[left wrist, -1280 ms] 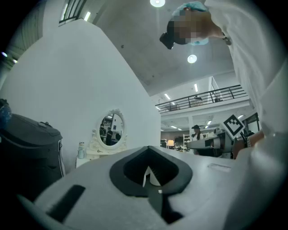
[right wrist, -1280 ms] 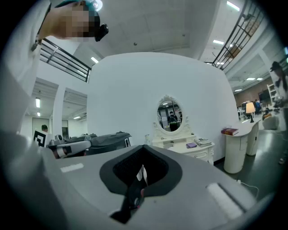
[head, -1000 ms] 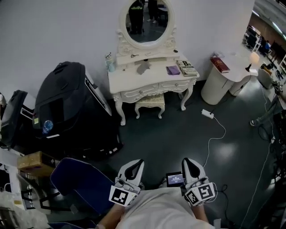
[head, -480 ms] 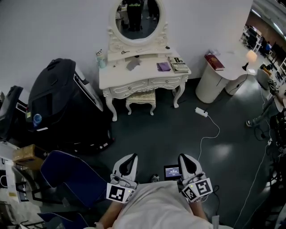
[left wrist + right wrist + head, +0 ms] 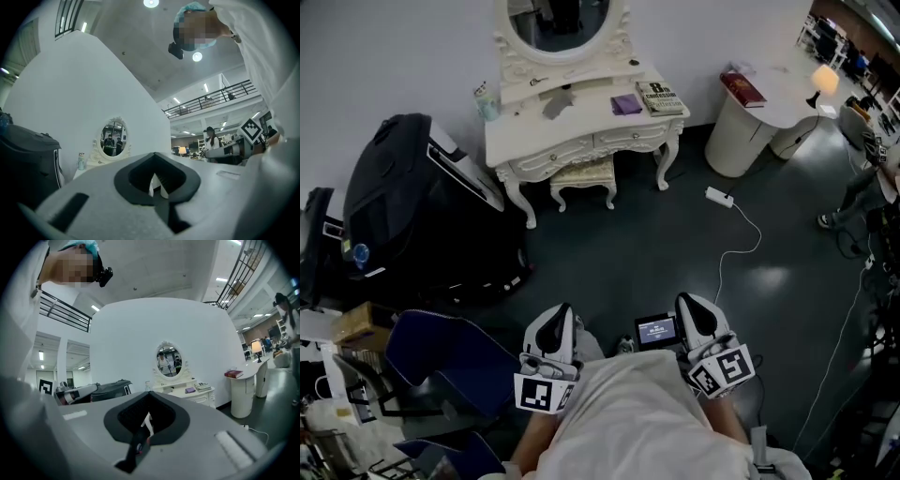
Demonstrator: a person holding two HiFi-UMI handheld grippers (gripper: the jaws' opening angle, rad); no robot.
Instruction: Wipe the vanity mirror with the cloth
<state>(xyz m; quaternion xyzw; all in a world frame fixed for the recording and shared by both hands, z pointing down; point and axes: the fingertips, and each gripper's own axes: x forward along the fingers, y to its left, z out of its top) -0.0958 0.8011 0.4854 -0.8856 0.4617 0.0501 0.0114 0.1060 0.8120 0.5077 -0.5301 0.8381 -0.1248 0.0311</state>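
Observation:
The white vanity table (image 5: 520, 150) stands by the far wall with its oval mirror (image 5: 564, 23) upright at the back. A grey cloth (image 5: 555, 103) lies on the tabletop below the mirror. My left gripper (image 5: 555, 319) and right gripper (image 5: 692, 307) are held close to the person's body, far from the vanity, both shut with nothing in them. The mirror (image 5: 112, 139) looks small and distant past the left gripper (image 5: 154, 182). In the right gripper view the mirror (image 5: 169, 359) sits above the right gripper (image 5: 147, 422).
A purple item (image 5: 626, 103) and a book (image 5: 661, 97) lie on the vanity, with a stool (image 5: 581, 173) under it. A big black case (image 5: 403, 206) stands to its left and a round white table (image 5: 759, 122) to its right. A power strip (image 5: 719, 197) with its cable lies on the floor, and a blue chair (image 5: 450, 361) is near my left.
In the head view the vanity has slid up and to the left as the person moved across the floor. Both grippers have stayed shut, empty and close to the body.

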